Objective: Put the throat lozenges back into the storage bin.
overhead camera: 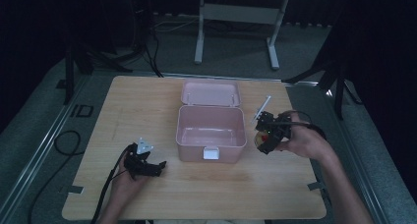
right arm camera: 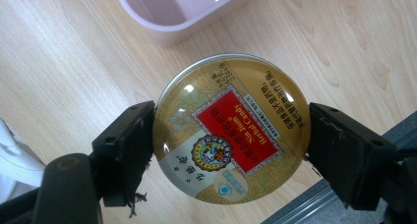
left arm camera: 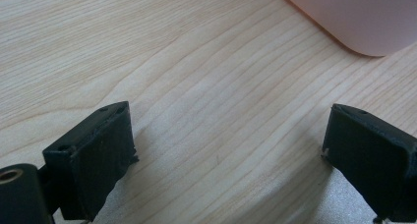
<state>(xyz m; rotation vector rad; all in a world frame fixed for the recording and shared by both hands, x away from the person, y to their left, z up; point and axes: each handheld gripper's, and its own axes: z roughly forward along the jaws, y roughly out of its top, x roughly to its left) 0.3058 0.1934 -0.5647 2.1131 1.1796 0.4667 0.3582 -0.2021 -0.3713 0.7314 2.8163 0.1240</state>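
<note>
"Nin Jiom Herbal Candy" reads on the round gold tin [right arm camera: 230, 128] your right gripper [overhead camera: 264, 133] pinches just beside the open pink box [overhead camera: 211, 127], while your left gripper [left arm camera: 228, 155] rests spread over bare table [left arm camera: 147, 62].

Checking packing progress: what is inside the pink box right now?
The pink box stands open, and its visible floor looks bare. The candy tin is outside it, clamped in the right gripper. The near wall hides the floor's front strip.

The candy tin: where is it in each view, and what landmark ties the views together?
High view: candy tin right of the pink box, in the right gripper.
Right gripper view: centre, clamped between both jaws.
Left gripper view: not in it.
Shared landmark: the pink box, top right in the left gripper view.
</note>
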